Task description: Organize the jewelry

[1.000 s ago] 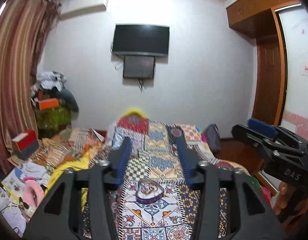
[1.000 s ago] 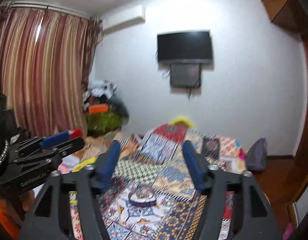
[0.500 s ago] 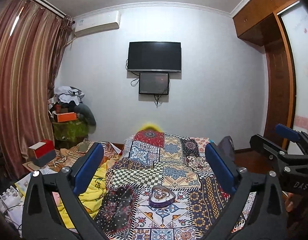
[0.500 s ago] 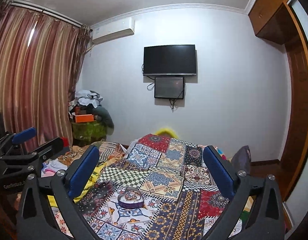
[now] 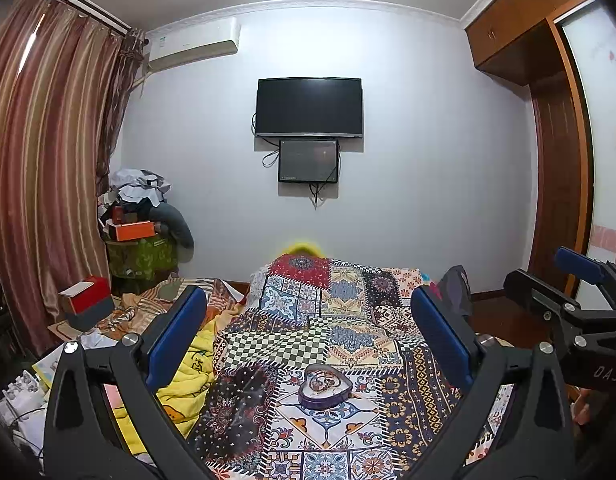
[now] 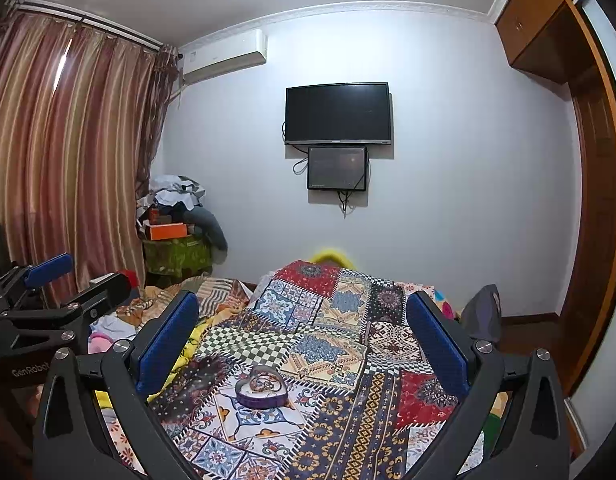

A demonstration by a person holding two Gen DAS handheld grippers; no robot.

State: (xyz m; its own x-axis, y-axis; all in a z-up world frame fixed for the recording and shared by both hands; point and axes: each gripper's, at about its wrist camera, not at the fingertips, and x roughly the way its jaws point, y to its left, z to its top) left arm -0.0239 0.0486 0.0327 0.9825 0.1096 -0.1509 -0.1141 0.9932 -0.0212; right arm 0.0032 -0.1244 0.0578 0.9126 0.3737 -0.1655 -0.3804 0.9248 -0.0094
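Left black two-finger gripper with blue pads: jaws spread wide, nothing between them, held above the bed. Right black two-finger gripper with blue pads: jaws likewise spread wide and empty, held above the bed. Each tool appears at the edge of the other's view, the two well apart.

Purple heart-shaped jewelry box without a lid: resting on the multicoloured patchwork bedcover, near the foot end, ahead of and below both grippers, touching neither. Tangled metallic jewelry pieces lie inside it; individual items are too small to identify.

To the left of the cover: crumpled yellow printed blanket, then a red, white and grey cardboard box among loose clothing. Further back, in the corner: a green patterned container carrying an orange rectangular box and a heap of grey and white clothes.

Left side: striped red-brown curtains. Far wall: black flat-screen television with a smaller dark screen directly beneath it, cables hanging below. White wall-mounted air conditioner high left. Brown wooden wardrobe on the right.
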